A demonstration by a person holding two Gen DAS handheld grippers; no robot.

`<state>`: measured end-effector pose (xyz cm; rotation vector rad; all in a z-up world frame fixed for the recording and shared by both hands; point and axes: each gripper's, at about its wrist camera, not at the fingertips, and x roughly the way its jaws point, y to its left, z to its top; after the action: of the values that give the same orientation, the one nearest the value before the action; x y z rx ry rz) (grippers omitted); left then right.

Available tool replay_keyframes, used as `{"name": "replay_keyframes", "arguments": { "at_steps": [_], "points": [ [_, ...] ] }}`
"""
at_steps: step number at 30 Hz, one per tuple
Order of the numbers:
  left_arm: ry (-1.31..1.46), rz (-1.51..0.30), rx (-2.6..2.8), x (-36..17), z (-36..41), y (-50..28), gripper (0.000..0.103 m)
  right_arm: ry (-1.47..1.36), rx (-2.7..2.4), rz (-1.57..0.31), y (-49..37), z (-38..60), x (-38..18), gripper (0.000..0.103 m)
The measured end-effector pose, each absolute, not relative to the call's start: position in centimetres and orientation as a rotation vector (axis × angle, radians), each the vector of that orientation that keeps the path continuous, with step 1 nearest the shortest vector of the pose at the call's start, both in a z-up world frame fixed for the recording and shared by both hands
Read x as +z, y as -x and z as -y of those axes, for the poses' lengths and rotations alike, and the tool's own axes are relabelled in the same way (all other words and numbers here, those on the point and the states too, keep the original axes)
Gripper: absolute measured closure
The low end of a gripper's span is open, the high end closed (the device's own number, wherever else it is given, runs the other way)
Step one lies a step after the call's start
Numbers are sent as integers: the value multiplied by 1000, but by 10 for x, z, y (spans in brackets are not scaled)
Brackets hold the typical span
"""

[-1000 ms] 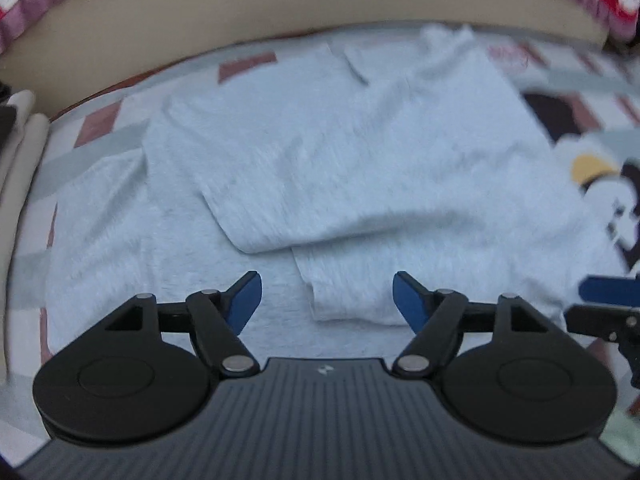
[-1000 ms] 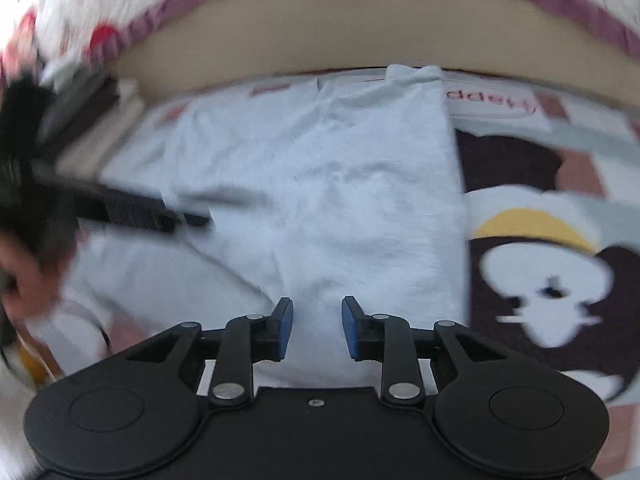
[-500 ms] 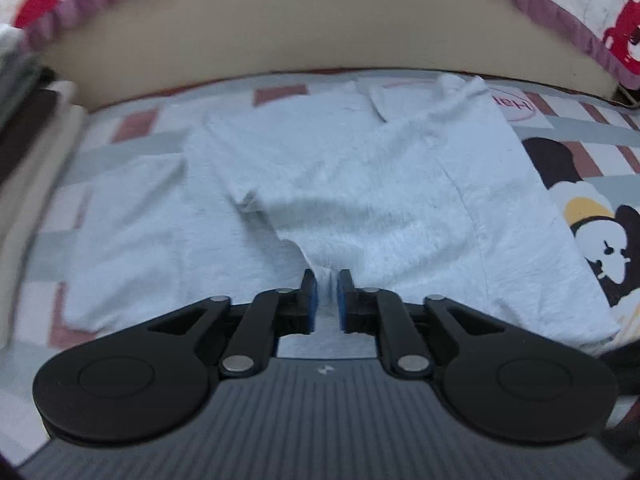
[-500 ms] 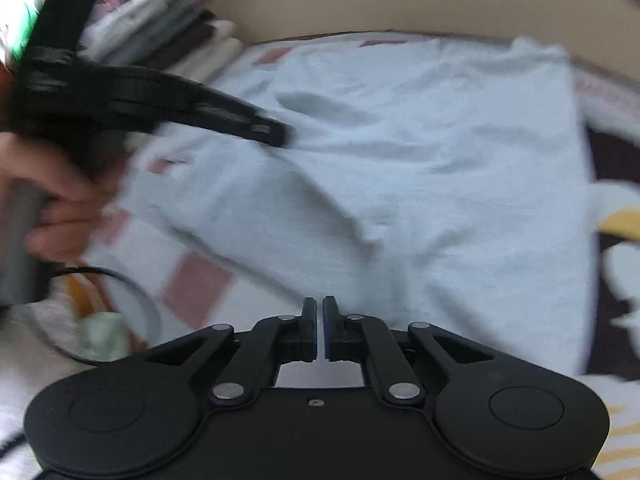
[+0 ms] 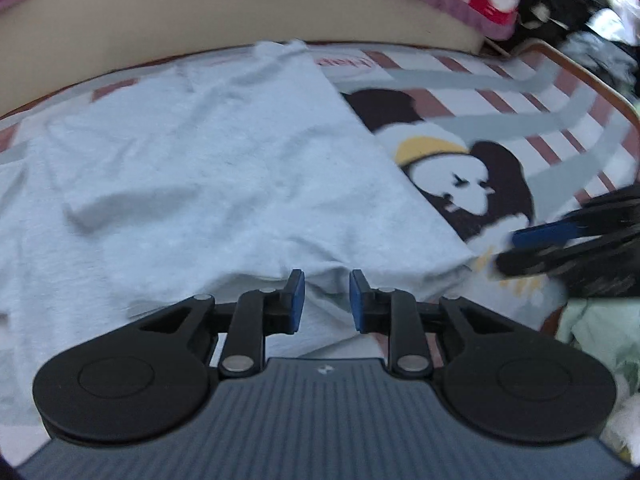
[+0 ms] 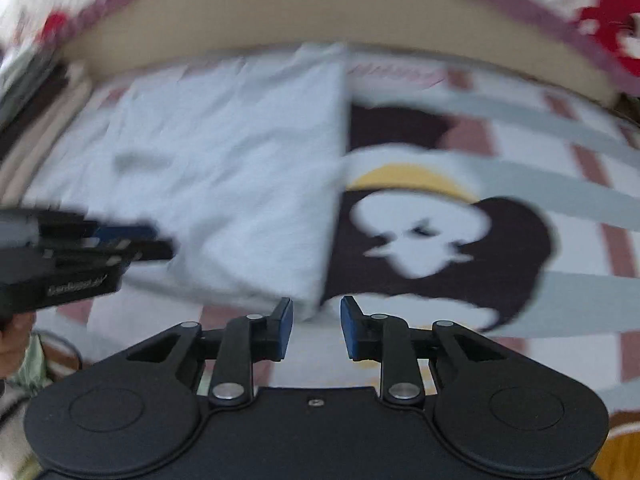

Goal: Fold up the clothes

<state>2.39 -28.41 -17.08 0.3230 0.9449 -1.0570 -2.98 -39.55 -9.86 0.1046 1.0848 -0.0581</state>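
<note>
Count: two grippers, one shirt.
Left gripper point(image 5: 323, 300): jaws narrowly parted, the shirt's point(image 5: 208, 168) raised near hem bunched between them; pinch unclear.
Right gripper point(image 6: 316, 328): jaws opening, empty, at the shirt's near right corner.
Shirt: pale blue, partly folded, wrinkled, on a patterned blanket point(image 5: 460, 176).

Black hand-held gripper point(image 5: 323, 295), blue pads point(image 5: 297, 300)
</note>
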Motion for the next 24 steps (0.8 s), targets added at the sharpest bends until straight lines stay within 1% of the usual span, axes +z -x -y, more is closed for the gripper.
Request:
{"name": "replay_keyframes", "arguments": {
  "at_steps": [1, 4, 7, 8, 9, 10, 11, 12, 14, 15, 18, 20, 24],
  "points": [
    [-347, -937, -1082, -174, 287, -22, 83, -47, -57, -1094, 24, 387, -109, 75],
    [-372, -930, -1077, -176, 288, -13, 83, 73, -86, -1115, 14, 378, -127, 76],
    [-341, -945, -1057, -177, 286, -15, 79, -28, -80, -1069, 12, 385, -123, 76],
    [-328, -953, -1049, -178, 287, -16, 80, -53, -79, -1054, 10, 388, -124, 74],
    [-322, -964, -1040, -180, 288, -18, 84, -65, -86, -1057, 8, 389, -127, 70],
    [-318, -976, -1030, -183, 288, -19, 101, -53, -96, -1066, 8, 389, -130, 66],
    [-314, -988, -1021, -185, 289, -20, 101, -25, -104, -1061, 9, 386, -131, 62],
    [-291, -990, -1015, -182, 285, -20, 101, 3, -112, -1057, 11, 383, -133, 67],
    [-230, -988, -1008, -172, 273, -20, 101, 18, -99, -1054, 13, 380, -130, 98],
    [-200, -987, -1005, -167, 267, -20, 101, -6, -106, -1049, 16, 380, -127, 98],
    [-118, -1061, -957, -168, 253, -28, 101, -35, -118, -1044, 19, 384, -124, 98],
    [-211, -1066, -929, -175, 259, -24, 102, -12, -108, -1072, 18, 380, -129, 99],
    [-367, -1036, -876, -183, 269, -13, 101, -14, -129, -1103, 19, 380, -132, 100]
  ]
}}
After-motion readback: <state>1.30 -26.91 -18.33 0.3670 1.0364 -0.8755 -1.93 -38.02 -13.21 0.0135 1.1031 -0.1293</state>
